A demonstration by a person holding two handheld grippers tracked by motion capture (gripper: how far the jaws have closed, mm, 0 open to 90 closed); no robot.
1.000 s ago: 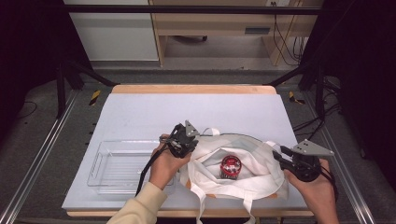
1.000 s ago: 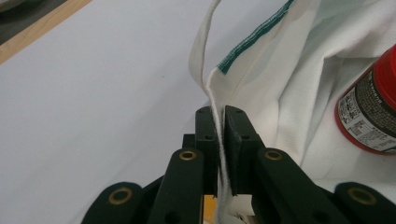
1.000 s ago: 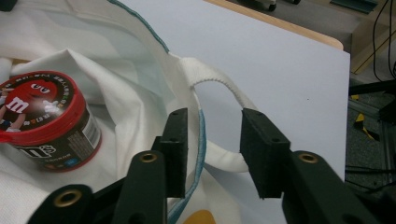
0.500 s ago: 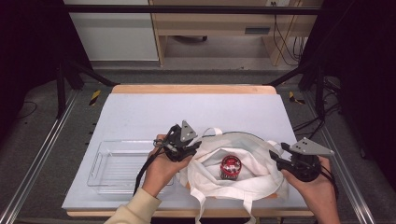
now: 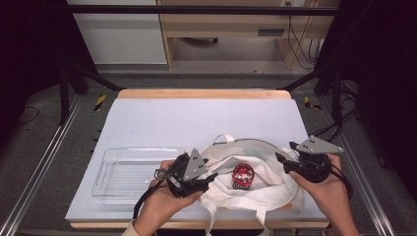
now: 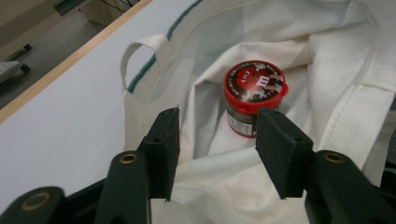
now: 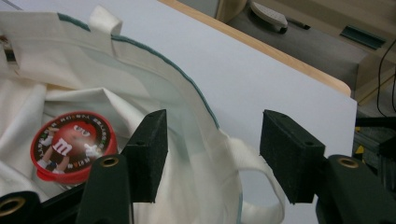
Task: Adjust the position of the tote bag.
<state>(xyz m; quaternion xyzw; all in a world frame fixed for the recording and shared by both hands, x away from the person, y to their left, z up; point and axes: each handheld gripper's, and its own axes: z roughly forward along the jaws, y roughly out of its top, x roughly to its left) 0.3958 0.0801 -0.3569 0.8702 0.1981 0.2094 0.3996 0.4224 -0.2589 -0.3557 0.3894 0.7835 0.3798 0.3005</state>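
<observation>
Fingers of left gripper [image 6: 217, 158] just opening, nothing clamped; right gripper [image 7: 212, 156] likewise apart over bag rim. Red-lidded candy jar [image 6: 254, 95] upright inside white tote bag [image 5: 268, 169], straight ahead of left jaws, nearer left hand.

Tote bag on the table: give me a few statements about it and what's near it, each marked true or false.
1. A red-lidded tub sits inside the bag. True.
2. The clear tray lies on the far side of the bag from the left gripper. False: it lies on the left gripper's side.
3. The left gripper is clamped on the tub. False: its jaws stand apart, having just been opening, with bag cloth below them and the tub beyond.
4. The right gripper is open at the bag's rim. True: its jaws have just been opening.
5. The bag's rim has green trim. True.
</observation>
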